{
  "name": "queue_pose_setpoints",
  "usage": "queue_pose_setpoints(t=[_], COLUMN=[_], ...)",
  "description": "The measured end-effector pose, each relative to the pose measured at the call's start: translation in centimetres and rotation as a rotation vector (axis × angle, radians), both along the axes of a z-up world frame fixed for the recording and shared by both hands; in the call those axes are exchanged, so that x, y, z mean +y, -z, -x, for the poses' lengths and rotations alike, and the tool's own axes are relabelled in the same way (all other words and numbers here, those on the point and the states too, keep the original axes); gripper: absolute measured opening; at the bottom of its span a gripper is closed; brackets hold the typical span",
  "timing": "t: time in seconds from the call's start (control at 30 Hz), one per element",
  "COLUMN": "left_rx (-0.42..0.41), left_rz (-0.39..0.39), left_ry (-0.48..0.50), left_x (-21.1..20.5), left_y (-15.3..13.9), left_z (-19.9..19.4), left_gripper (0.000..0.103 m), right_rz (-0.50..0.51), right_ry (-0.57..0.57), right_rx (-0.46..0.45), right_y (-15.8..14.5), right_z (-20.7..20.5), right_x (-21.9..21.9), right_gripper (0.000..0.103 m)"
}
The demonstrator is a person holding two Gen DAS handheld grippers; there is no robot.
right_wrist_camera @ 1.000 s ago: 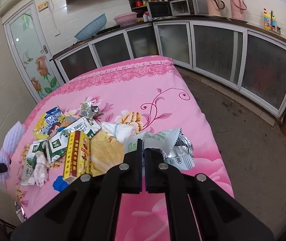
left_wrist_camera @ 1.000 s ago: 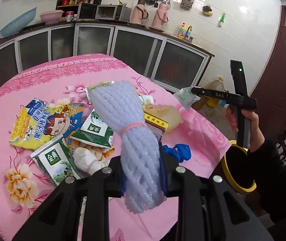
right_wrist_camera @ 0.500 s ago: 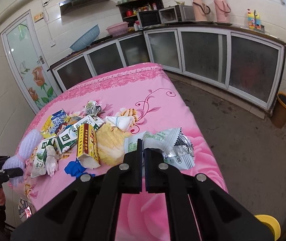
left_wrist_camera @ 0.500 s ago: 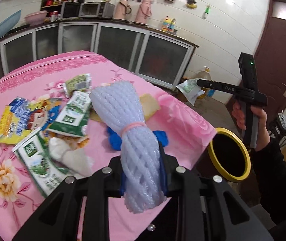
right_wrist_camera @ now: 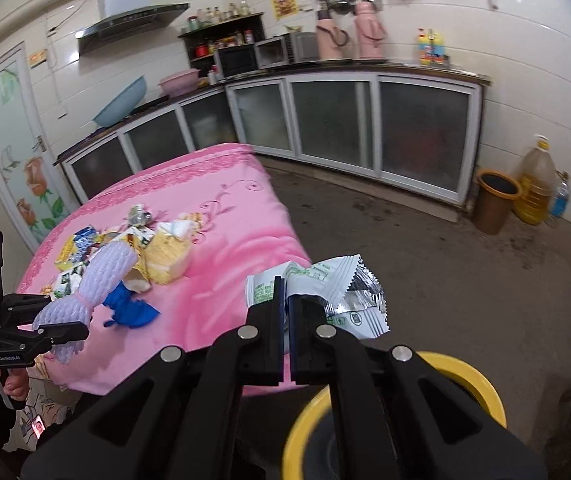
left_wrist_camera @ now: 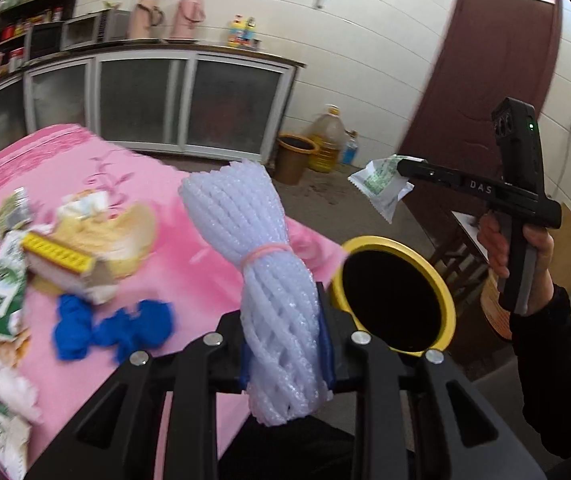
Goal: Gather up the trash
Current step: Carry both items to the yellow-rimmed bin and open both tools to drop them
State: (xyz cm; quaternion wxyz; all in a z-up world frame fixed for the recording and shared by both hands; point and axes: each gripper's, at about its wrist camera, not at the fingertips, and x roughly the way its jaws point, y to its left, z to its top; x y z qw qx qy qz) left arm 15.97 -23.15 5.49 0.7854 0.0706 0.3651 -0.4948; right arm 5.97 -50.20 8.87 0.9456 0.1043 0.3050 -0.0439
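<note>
My left gripper (left_wrist_camera: pixel 285 320) is shut on a bundle of white foam fruit netting (left_wrist_camera: pixel 257 248) tied with a pink band, held above the table's corner next to the yellow-rimmed bin (left_wrist_camera: pixel 397 300). It also shows in the right wrist view (right_wrist_camera: pixel 85 292). My right gripper (right_wrist_camera: pixel 287 300) is shut on a green and white foil wrapper (right_wrist_camera: pixel 337 292), held above the bin (right_wrist_camera: pixel 465 376). The wrapper (left_wrist_camera: pixel 381 184) and right gripper (left_wrist_camera: pixel 409 168) also show in the left wrist view, above and beyond the bin.
The pink flowered tablecloth (left_wrist_camera: pixel 189 264) carries several wrappers, a yellow carton (left_wrist_camera: pixel 61 260), crumpled paper and a blue glove (left_wrist_camera: pixel 113 332). A brown bucket (right_wrist_camera: pixel 493 200) and an oil jug (right_wrist_camera: pixel 535 180) stand by the cabinets. A dark red door (left_wrist_camera: pixel 485 80) is at the right.
Both grippers have swung right, away from the table and toward the yellow-rimmed bin, each still holding its item. The bin now lies just beside the left gripper and under the right one.
</note>
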Motion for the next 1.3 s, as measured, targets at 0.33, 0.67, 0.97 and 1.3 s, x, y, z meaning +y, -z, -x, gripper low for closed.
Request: queue_pose_setpoints(t=[0.33,0.67,0.97,1.3], left_rx=[-0.002,0.036,0.089,0.107], left_rz=[-0.054,-0.153,-0.167,-0.118], left_ry=[0.230,0.358,0.372,0.328], left_x=[-12.0,-20.9,-23.1,-23.3], left_y=[2.1,6.4,8.8,9.0], left_z=[3.3,4.9,4.7,4.5], left_gripper=[0.024,0.024,0.025,0.090], right_rz=[0.004,-0.041,-0.088,-0.103], right_ry=[0.156,0.237,0.269,0.337], right_rx=[0.056,0.135,0.200,0.279], right_y=[3.4,6.9,9.9,11.3], right_z=[7.6,10.4,10.6,10.9], right_x=[-3.6,-5.8,-6.9,-8.2], right_gripper=[0.001,0.001,0.002,0.003])
